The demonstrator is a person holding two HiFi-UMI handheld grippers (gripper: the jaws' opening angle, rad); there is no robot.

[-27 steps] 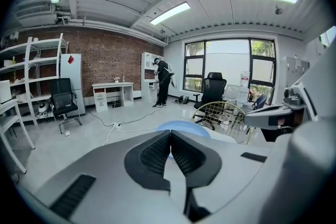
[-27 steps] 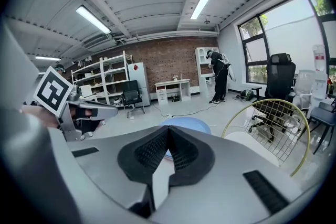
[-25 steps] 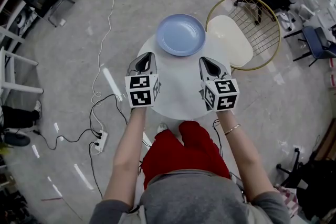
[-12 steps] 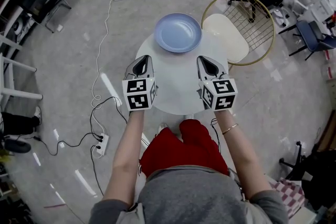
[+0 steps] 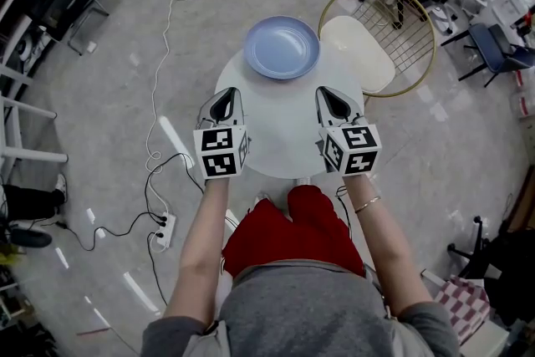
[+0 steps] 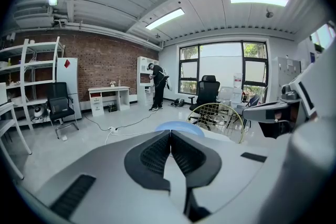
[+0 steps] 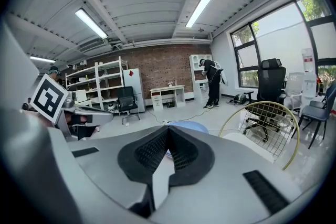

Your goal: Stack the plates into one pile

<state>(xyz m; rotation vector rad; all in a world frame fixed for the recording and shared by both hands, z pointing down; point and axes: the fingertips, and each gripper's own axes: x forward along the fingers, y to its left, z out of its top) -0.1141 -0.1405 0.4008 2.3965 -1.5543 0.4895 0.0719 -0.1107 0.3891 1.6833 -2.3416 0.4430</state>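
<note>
at upper centre of the head view the blue plates [image 5: 282, 48] sit as one pile at the far edge of the white table [image 5: 284, 142]; no stray plate shows, so stacking looks finished. below them, left gripper [image 5: 227, 94] and right gripper [image 5: 330, 94] are both closed and empty.

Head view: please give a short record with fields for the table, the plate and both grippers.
table: round, white
plate: blue, at the table's far edge; one or a pile, cannot tell
left gripper: shut, empty, over the table's left side
right gripper: shut, empty, over the right side
chair: cream seat, beside the table
</note>
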